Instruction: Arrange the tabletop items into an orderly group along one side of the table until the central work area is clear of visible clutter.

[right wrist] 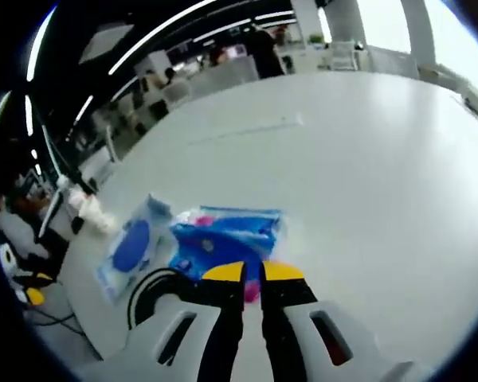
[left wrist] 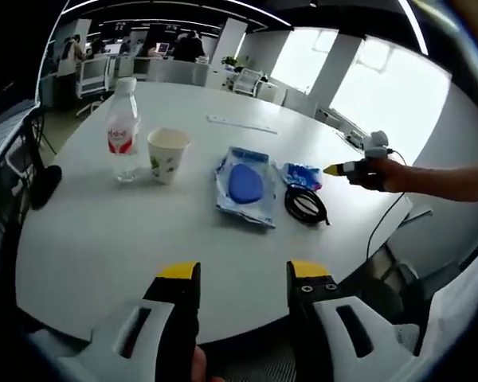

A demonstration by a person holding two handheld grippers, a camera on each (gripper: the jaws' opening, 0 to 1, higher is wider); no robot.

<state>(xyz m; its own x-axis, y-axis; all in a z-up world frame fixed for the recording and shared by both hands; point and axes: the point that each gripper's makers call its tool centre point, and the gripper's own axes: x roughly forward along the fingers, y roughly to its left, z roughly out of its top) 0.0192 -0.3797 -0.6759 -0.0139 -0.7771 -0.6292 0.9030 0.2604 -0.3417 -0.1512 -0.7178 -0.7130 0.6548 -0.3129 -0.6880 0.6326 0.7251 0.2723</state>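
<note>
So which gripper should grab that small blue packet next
Right. The right gripper hangs just over the blue packet, fingers nearly together. The left gripper sits back at the table edge, open.

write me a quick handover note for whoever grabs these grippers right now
Left gripper: open, held above the near table edge, holding nothing.
Right gripper: jaws nearly together, at the blue packet; a grip cannot be confirmed.
On the white table: water bottle and paper cup stand side by side; blue mask pouch, blue packet and coiled black cable lie nearby.
Done: nothing visibly grouped at an edge.
Left: move all five to one side.
</note>
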